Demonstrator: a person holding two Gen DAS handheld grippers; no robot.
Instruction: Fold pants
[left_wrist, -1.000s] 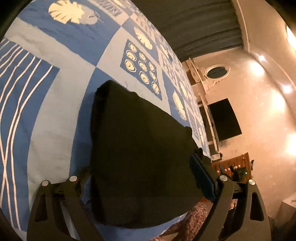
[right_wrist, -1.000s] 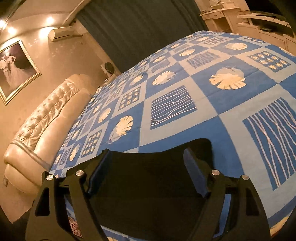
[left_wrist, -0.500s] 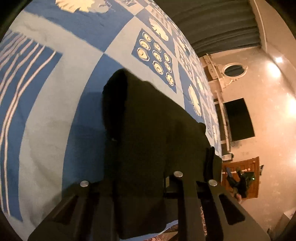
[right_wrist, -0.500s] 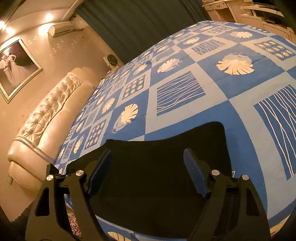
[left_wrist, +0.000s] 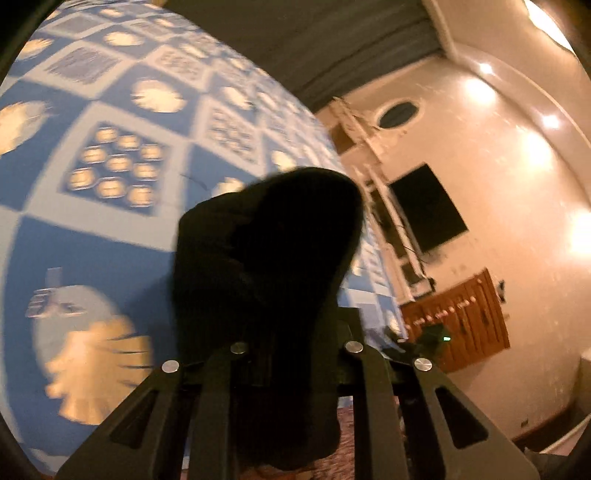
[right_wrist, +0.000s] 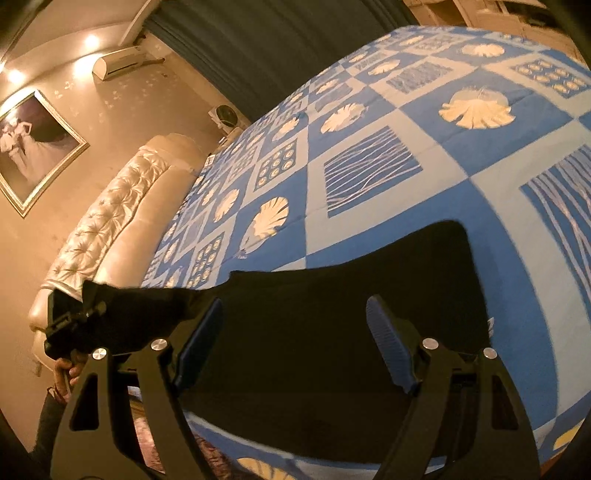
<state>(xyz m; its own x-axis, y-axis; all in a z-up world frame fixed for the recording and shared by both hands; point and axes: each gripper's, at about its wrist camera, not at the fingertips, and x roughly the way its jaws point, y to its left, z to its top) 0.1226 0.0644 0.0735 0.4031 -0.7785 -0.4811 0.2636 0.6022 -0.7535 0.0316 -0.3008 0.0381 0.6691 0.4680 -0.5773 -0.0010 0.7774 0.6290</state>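
Your left gripper (left_wrist: 291, 354) is clamped on one end of the black pants (right_wrist: 332, 325), lifted off the bed (right_wrist: 369, 192) near its front edge; your right gripper (right_wrist: 295, 343) hovers spread wide above them. Judging by this, another fold remains unfinished.

The left wrist view looks along its fingers, close over the bunched black pants (left_wrist: 280, 258), toward a wall-mounted dark flat screen (left_wrist: 428, 206). The right wrist view faces across the blue-and-white patchwork bedspread (right_wrist: 369, 177) toward a cream tufted headboard (right_wrist: 110, 225). Both views share pants and bedspread.
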